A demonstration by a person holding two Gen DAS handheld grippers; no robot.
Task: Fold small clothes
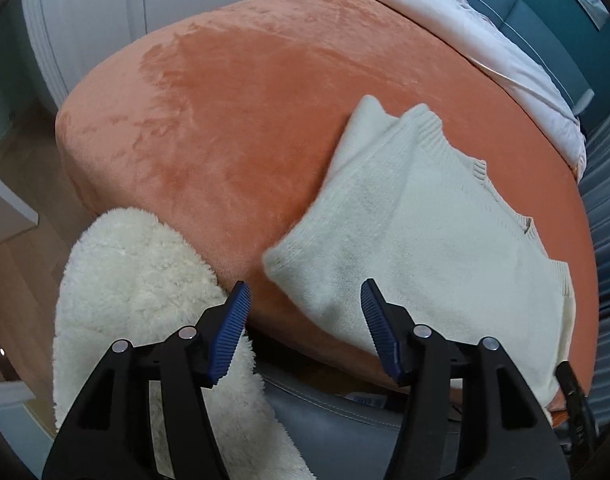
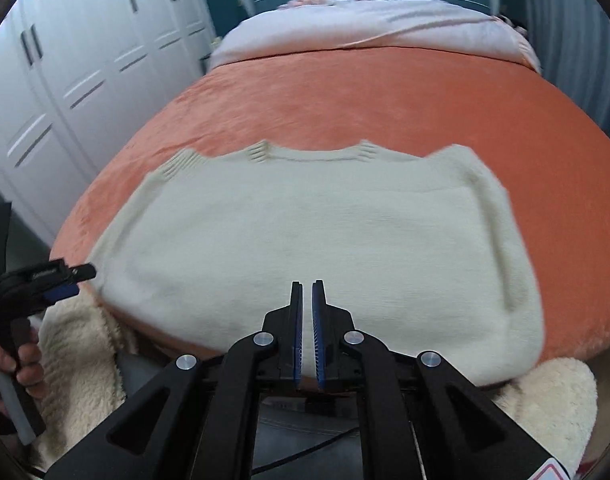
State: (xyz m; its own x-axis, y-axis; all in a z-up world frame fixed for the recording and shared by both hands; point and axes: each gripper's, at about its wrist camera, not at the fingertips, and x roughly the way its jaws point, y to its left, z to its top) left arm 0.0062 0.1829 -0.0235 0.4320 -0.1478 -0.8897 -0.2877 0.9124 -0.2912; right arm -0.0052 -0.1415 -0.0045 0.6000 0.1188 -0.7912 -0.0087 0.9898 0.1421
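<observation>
A cream knit sweater lies flat on the orange bed cover, its ribbed edge on the far side. In the left wrist view the sweater lies right of centre with one folded corner pointing toward me. My left gripper is open and empty, hovering just above the sweater's near left corner at the bed's edge; it also shows in the right wrist view. My right gripper is shut with nothing between the pads, above the sweater's near edge.
A fluffy white fleece hangs over the bed's near edge at the left and also shows at the lower right. A pale quilt lies at the bed's far end. White wardrobe doors stand to the left.
</observation>
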